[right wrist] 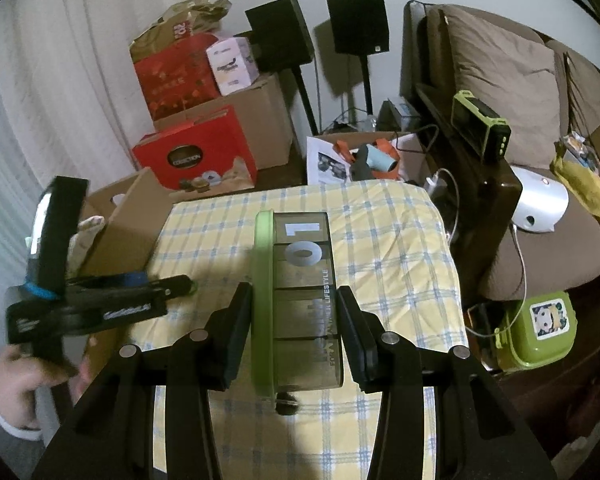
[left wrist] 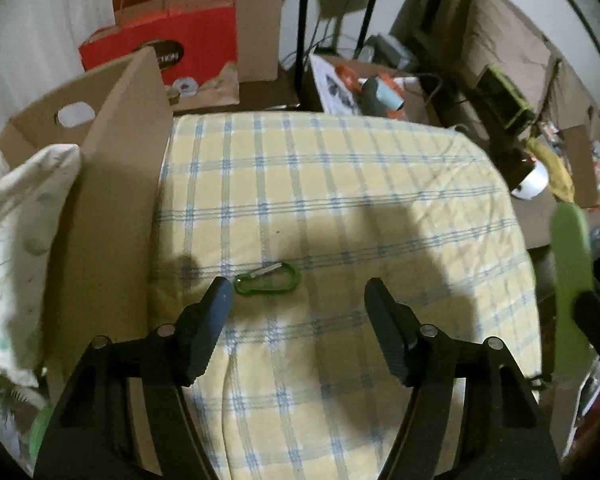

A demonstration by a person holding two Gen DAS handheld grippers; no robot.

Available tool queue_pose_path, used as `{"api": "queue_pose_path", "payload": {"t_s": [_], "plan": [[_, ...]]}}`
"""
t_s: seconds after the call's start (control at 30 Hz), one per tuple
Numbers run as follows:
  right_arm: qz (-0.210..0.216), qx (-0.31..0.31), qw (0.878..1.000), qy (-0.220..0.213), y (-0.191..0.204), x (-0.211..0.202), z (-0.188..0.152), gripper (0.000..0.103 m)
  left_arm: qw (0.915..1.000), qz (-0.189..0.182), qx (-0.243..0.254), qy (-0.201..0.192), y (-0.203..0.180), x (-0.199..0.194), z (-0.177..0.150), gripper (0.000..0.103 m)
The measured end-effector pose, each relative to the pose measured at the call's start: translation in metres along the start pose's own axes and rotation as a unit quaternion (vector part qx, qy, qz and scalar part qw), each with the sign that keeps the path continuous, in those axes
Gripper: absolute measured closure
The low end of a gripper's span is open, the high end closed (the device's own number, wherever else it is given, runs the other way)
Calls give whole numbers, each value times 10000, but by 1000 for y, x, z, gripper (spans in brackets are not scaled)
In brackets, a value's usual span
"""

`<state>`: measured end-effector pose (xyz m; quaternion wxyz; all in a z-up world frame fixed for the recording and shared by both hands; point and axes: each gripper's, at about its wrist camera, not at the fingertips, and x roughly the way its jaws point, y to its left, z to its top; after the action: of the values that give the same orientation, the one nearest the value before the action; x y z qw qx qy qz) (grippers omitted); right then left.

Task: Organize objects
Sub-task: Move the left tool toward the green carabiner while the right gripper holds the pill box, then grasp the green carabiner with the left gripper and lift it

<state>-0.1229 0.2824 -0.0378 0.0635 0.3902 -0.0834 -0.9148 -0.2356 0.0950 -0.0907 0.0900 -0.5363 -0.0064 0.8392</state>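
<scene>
Left gripper sits low centre of the left wrist view, jaws spread, nothing between them. Carabiner lies flat on the cloth just above the left fingertip, nearly touching it: small, bright green oval loop with a silver gate along its top edge. Cloth is yellow with blue-grey checks, wrinkled near the bottom. Cardboard box stands at the left of the frame, flap up, with white printed fabric inside.

Right gripper is at lower centre of the right wrist view, pinching a container on edge. The container is smoky translucent with a lime green lid facing the left finger, white "01" and "LIFESTYLE" print on the body, and divider lines showing through. Its green lid edge also shows at the right edge of the left wrist view. The left gripper shows at centre left of the right wrist view, with a hand on its handle.
</scene>
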Motion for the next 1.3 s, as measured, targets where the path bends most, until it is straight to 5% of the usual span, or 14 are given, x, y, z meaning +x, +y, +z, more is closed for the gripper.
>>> {"api": "queue_pose_path", "payload": {"t_s": [0.47,0.87,1.03,1.17,1.27,1.3], "plan": [[19,45,10000,36,-6,2,-5,60,9993,208,-78,306,1,36,2,51],[69,82,9999,119,-10,4,-9,60,9983,524,161,183,-3,39,1,57],[88,69,9999,128,-8,4,-10,60,9984,456,240,239,-4,40,3,75],[79,68,9999,117,-8,3,-11,60,9985,425,219,279,-4,41,7,76],[69,55,9999,128,-8,3,-11,60,9988,341,189,282,-3,42,10,88],[76,60,9999,134,-8,3,-11,60,9987,371,182,293,-2,43,11,100]]}}
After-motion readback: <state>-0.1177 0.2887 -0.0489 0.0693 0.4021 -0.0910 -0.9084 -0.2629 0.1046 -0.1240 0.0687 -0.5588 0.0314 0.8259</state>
